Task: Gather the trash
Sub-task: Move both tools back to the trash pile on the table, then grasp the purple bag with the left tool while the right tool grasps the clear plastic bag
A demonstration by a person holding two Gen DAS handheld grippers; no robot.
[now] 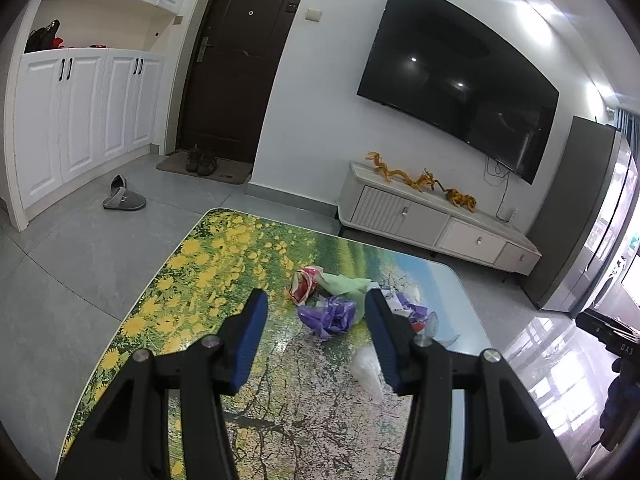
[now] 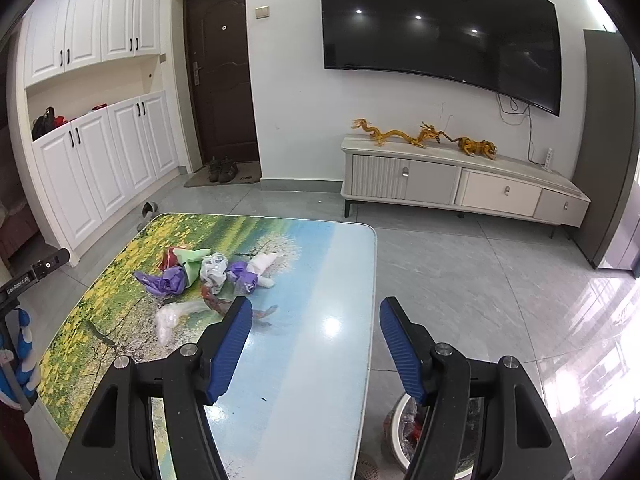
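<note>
A pile of crumpled trash lies on the table [image 1: 192, 280] with the printed landscape top. In it are a red wrapper [image 1: 303, 285], green paper [image 1: 345, 286], a purple bag [image 1: 329, 316] and clear plastic [image 1: 366, 368]. My left gripper [image 1: 316, 302] hovers open just short of the purple bag, and its pads touch nothing. In the right wrist view the same pile [image 2: 208, 276] sits to the left of my right gripper [image 2: 316, 306]. That gripper is open and empty over the table's right part. A white bin [image 2: 400, 428] holding wrappers stands on the floor below its right finger.
A low TV cabinet [image 2: 460, 184] with golden dragon figures stands against the far wall under a large TV [image 2: 440, 28]. White cupboards [image 1: 80, 120], a dark door [image 1: 236, 64], shoes on a mat and a grey slipper [image 1: 124, 200] are at the left. Grey tiled floor surrounds the table.
</note>
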